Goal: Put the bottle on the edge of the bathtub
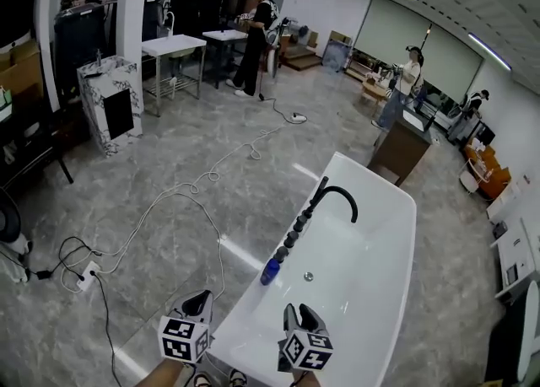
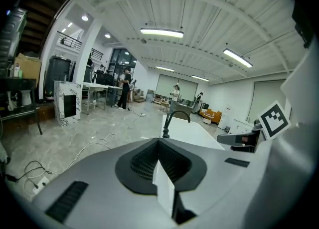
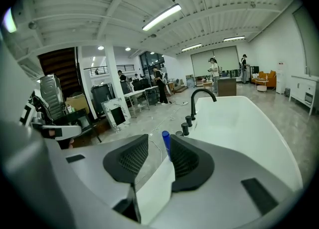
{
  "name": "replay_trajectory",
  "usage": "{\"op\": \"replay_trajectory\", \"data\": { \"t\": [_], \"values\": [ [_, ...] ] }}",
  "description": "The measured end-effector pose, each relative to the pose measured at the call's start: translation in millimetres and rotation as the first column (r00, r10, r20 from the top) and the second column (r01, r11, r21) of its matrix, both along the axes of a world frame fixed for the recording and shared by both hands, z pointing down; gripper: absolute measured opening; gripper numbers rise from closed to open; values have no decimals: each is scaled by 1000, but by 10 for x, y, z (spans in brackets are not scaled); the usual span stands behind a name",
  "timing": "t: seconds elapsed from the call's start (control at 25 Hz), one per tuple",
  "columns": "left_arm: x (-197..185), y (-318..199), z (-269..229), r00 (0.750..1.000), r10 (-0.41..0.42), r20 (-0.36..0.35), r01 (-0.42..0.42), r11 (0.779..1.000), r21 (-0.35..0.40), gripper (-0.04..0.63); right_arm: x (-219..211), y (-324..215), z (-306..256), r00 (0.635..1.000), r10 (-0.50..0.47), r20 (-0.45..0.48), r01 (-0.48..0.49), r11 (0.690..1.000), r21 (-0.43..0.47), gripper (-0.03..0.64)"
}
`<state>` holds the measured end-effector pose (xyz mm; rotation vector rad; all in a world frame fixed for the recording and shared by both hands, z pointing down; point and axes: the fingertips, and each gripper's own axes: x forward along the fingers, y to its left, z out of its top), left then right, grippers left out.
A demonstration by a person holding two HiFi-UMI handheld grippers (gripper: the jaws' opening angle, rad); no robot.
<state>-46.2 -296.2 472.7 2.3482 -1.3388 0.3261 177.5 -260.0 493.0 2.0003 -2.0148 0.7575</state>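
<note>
plainly upright bottle (image 1: 270,271), on bathtub (image 1: 381,178) edge

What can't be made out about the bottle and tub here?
1. The blue bottle label: too small to read, head view.
2. Its lower part: hidden behind the right gripper jaw, right gripper view.
3. How its base sits on the bathtub edge: too small, head view.
4. The bathtub's near end: partly covered by the right gripper, head view.
</note>
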Motion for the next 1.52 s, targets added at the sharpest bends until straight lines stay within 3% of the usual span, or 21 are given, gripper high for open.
{"op": "replay_trajectory", "data": {
  "t": [0.36, 0.6, 1.08, 1.52],
  "values": [
    [-186, 279, -324, 997, 11, -72, -10, 1000, 11, 15, -211, 310, -297, 1000, 8, -13, -8, 1000, 8, 148],
    [-260, 390, -432, 993, 10, -117, -10, 1000, 3, 15, -332, 519, -540, 1000, 6, -1, -6, 999, 36, 67],
    [-156, 664, -538, 994, 16, -104, -16, 1000, 4, 15, -217, 640, -647, 999, 28, 17, -29, 998, 51, 33],
    [167, 589, -757, 993, -85, -77, 89, 994, 55, 15, 240, 592, -814, 999, -35, -11, 36, 995, 97, 28]
  ]
}}
